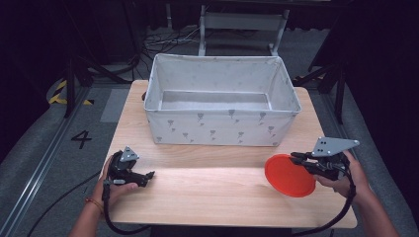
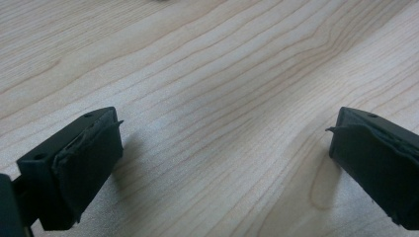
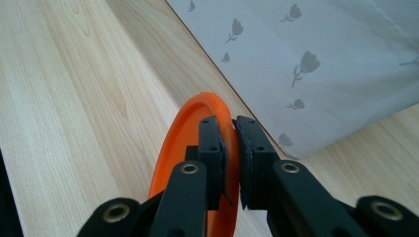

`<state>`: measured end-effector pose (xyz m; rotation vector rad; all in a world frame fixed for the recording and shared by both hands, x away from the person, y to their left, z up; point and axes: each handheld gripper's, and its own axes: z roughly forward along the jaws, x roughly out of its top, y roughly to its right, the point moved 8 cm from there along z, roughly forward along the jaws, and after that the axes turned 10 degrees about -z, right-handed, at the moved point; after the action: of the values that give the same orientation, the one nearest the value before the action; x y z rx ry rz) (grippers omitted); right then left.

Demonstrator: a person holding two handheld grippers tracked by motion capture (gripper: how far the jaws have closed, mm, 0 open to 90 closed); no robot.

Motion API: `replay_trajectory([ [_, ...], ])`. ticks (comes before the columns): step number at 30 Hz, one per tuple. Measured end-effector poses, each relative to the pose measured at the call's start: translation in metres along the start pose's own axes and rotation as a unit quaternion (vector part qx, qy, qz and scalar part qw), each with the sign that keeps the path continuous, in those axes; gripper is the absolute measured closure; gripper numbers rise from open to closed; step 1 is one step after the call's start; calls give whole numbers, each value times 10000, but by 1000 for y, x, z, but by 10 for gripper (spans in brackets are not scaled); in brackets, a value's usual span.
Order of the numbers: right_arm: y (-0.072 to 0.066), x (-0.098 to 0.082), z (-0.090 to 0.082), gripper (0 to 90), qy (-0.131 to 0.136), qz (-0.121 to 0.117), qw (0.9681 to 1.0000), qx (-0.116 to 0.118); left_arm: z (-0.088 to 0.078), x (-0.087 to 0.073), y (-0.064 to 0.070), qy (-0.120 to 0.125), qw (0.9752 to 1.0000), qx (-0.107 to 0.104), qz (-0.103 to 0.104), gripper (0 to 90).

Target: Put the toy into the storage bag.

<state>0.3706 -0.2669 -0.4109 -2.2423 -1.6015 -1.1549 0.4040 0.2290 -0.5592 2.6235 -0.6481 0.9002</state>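
Two grippers over a pale wooden table (image 1: 217, 192), its grain running in long, wavy lines. On the right side, the right gripper (image 1: 299, 159) has its jaws pinched tight on the rim of a round orange plate (image 1: 289, 176), smooth and plastic-looking with a raised lip. From above the disc reads nearly face-up near the table's right front; in the right gripper view the plate (image 3: 190, 131) stands edge-on between the black pads, so it seems tilted, though how steeply is hard to judge. Over on the left, the left gripper (image 1: 149, 175) sits low by the table's left front edge, jaws spread wide with nothing but bare wood between them, the rubbery pads (image 2: 91, 158) a bit frayed at their edges. Behind sits a rectangular grey fabric bin (image 1: 222, 126), soft-walled, printed with small tulip shapes, long axis across the table. On the floor at left, a black "4" (image 1: 81, 139).
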Motion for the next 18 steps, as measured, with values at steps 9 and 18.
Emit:
replay_trajectory([
  [9, 6, 11, -16, 824, 44, -74, 9999, -85, 0, 0, 0, -8, 10000, -8, -15, 2],
  [18, 16, 24, -33, 824, 75, -145, 9998, -102, 0, -1, 1, -2, 10000, 7, -32, 5],
])
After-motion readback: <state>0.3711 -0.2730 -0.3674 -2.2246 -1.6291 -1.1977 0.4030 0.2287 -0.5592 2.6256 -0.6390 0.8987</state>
